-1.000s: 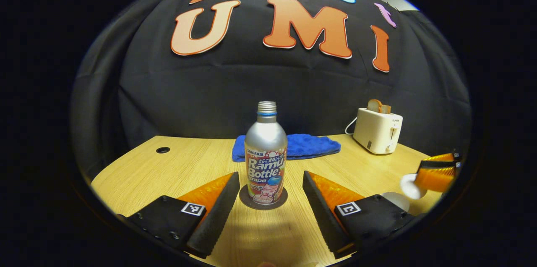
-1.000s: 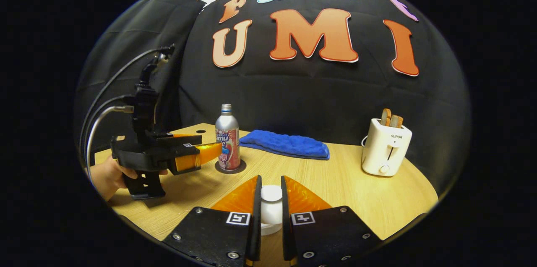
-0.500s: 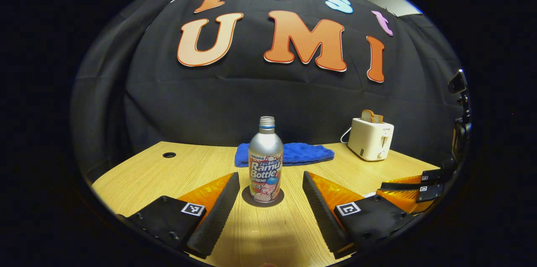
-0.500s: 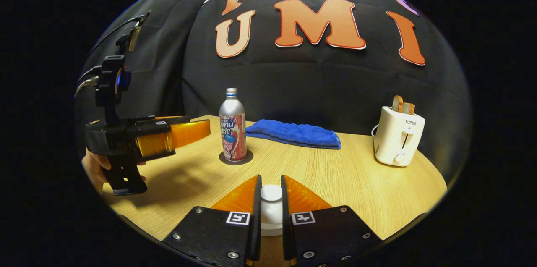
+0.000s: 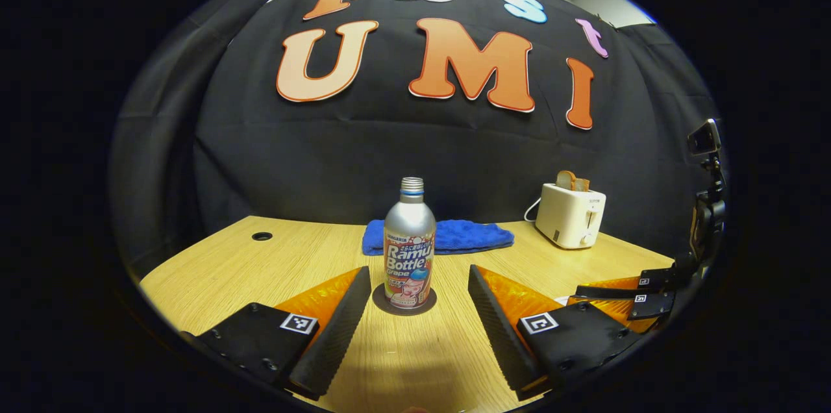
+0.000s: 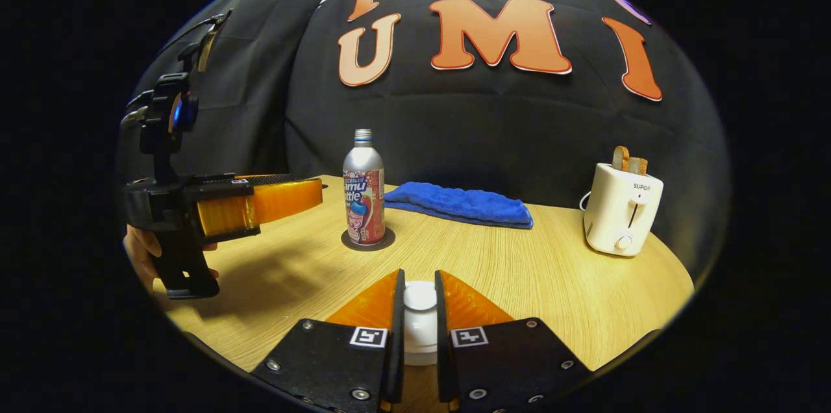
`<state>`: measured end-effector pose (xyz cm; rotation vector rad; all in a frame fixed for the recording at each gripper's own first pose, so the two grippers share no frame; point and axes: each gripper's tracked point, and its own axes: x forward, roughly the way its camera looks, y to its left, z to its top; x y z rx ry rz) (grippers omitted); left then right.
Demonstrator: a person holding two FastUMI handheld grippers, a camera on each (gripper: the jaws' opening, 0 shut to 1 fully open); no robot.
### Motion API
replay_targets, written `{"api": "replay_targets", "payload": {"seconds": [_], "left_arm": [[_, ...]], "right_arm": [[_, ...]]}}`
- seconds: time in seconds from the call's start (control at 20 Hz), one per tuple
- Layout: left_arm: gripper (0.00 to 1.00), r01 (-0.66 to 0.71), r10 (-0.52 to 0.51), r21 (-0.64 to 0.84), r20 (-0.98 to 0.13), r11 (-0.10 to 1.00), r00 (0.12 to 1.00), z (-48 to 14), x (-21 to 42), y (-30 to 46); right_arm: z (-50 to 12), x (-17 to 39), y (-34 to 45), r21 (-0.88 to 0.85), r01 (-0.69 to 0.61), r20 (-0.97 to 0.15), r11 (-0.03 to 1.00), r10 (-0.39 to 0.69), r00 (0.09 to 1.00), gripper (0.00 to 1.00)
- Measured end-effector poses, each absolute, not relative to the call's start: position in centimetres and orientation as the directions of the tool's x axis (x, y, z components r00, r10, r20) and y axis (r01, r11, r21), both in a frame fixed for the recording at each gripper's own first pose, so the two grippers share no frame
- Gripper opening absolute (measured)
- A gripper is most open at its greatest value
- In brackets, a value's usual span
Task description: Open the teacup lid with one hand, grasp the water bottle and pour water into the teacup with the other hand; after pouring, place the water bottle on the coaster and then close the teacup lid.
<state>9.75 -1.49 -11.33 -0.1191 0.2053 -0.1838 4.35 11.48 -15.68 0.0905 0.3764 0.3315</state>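
A silver water bottle (image 5: pixel 409 247) with a printed label stands upright on a dark round coaster (image 5: pixel 389 306), also seen as the bottle (image 6: pixel 363 195) on the coaster (image 6: pixel 367 244) in the right gripper view. My left gripper (image 5: pixel 418 271) is open, its fingers a little short of the bottle on either side. A hand holds the left gripper (image 6: pixel 285 200) above the table. My right gripper (image 6: pixel 419 274) is shut on the white teacup lid's knob (image 6: pixel 420 297). White ware (image 6: pixel 419 353) beneath is mostly hidden, so I cannot tell lid from cup there.
A blue cloth (image 6: pixel 458 204) lies behind the bottle near the wall. A white toaster (image 6: pixel 620 208) with bread stands at the back right. The wooden table (image 6: pixel 552 283) has a cable hole (image 5: pixel 261 236) at the far left. The right gripper (image 5: pixel 626 296) sits low at the right of the left gripper view.
My left gripper has drawn back from the bottle and risen a little. My right gripper has come down lower over the table, still shut on the lid.
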Motion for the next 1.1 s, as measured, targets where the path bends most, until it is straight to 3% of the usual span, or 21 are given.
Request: {"api": "replay_targets", "payload": {"seconds": [0.45, 0.55, 0.6, 0.65, 0.8, 0.95, 1.0, 1.05, 1.1], "left_arm": [[0.98, 0.176, -0.196, -0.129, -0.16, 0.976, 0.967, -9.9, 8.4, -2.2], [0.98, 0.173, -0.192, -0.131, -0.151, 0.976, 0.97, -9.5, 8.1, -2.1], [0.98, 0.17, -0.188, -0.129, -0.145, 0.977, 0.971, -9.2, 7.9, -2.0], [0.98, 0.168, -0.185, -0.129, -0.136, 0.977, 0.973, -8.9, 7.7, -1.9], [0.98, 0.16, -0.175, -0.128, -0.111, 0.979, 0.978, -7.8, 7.4, -1.9], [0.98, 0.145, -0.155, -0.121, -0.078, 0.982, 0.985, -6.2, 6.7, -1.6], [0.98, 0.139, -0.148, -0.118, -0.067, 0.983, 0.987, -5.7, 6.5, -1.5], [0.98, 0.133, -0.14, -0.117, -0.059, 0.984, 0.988, -5.2, 6.3, -1.5], [0.97, 0.129, -0.136, -0.118, -0.048, 0.985, 0.99, -4.8, 6.1, -1.4]], "right_arm": [[-15.6, 4.3, 11.2, 0.105, -0.281, -0.309, 0.954, 0.3, 0.902, 0.28], [-15.8, 4.3, 10.7, 0.102, -0.268, -0.319, 0.958, 0.286, 0.903, 0.36], [-15.9, 4.1, 10.7, 0.109, -0.264, -0.326, 0.958, 0.286, 0.901, 0.46], [-15.7, 3.9, 10.7, 0.118, -0.267, -0.326, 0.956, 0.291, 0.899, 0.45], [-14.3, 3.3, 10.7, 0.123, -0.276, -0.298, 0.953, 0.301, 0.906, 0.58], [-12.0, 2.9, 10.0, 0.118, -0.274, -0.252, 0.955, 0.295, 0.921, 0.62], [-11.2, 2.8, 9.6, 0.119, -0.271, -0.232, 0.955, 0.292, 0.928, 0.68], [-10.2, 2.7, 9.3, 0.121, -0.267, -0.212, 0.956, 0.287, 0.934, 0.67], [-9.3, 2.5, 9.0, 0.123, -0.266, -0.191, 0.956, 0.286, 0.939, 0.74]]}}
